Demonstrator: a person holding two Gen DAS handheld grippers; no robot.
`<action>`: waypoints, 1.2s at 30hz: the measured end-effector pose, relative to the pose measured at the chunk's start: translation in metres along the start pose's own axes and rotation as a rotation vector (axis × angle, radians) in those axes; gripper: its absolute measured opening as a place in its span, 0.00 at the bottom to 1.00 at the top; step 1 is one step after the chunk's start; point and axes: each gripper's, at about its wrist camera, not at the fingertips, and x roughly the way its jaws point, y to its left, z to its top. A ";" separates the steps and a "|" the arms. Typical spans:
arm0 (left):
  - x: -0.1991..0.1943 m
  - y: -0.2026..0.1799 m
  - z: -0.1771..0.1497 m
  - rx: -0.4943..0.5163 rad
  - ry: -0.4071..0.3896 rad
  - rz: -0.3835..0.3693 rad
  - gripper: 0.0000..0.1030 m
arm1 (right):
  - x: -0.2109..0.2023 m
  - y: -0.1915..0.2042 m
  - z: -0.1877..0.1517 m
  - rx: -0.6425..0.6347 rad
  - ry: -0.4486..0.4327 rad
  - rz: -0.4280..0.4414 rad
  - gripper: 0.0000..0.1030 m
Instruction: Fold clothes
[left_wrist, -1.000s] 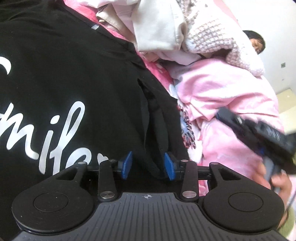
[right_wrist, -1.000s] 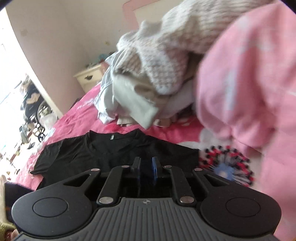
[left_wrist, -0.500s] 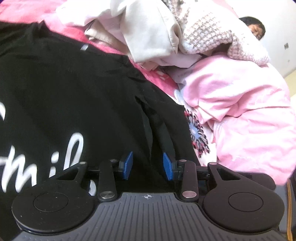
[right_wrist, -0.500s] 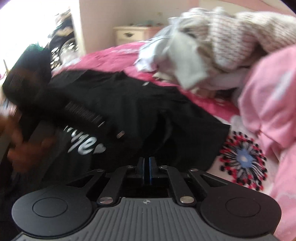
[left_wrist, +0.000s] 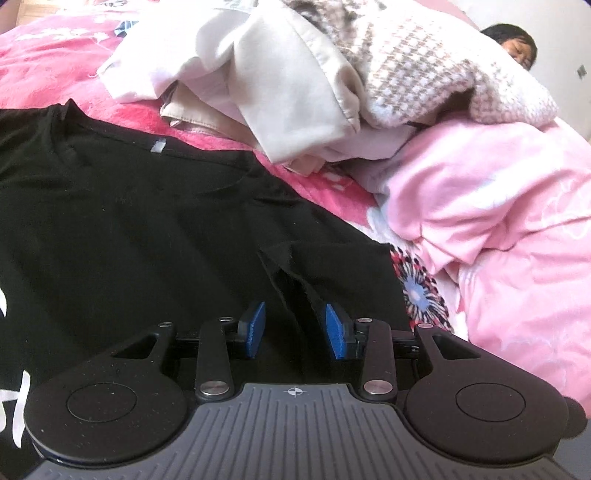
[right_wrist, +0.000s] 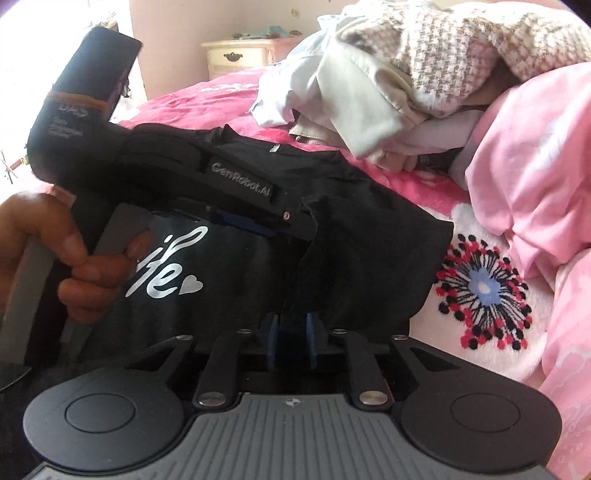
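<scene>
A black T-shirt (left_wrist: 129, 229) with white lettering lies spread on a pink bed; it also shows in the right wrist view (right_wrist: 362, 236). My left gripper (left_wrist: 293, 328) is open, its blue pads either side of a raised fold of the shirt's side edge. My right gripper (right_wrist: 291, 343) is slightly open at the shirt's lower side edge, with black cloth between its pads. The left gripper's body (right_wrist: 155, 173) and the hand holding it show at the left of the right wrist view.
A heap of unfolded white and knitted clothes (left_wrist: 314, 74) lies just beyond the shirt. A pink quilt (left_wrist: 498, 221) covers a person lying at the right. A cream nightstand (right_wrist: 240, 55) stands behind the bed.
The left gripper has drawn back along the shirt toward its side edge. The right gripper has swung left to the shirt's side edge and its pads have parted slightly.
</scene>
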 end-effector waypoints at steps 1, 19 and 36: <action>0.001 0.001 0.001 0.000 0.001 0.004 0.32 | 0.001 0.000 0.000 0.000 0.004 0.002 0.20; 0.003 0.007 0.010 0.028 -0.059 0.006 0.00 | 0.010 0.010 0.005 -0.001 -0.014 0.068 0.03; 0.001 0.022 0.014 0.004 -0.114 0.040 0.02 | 0.007 0.020 -0.004 0.019 -0.041 0.132 0.27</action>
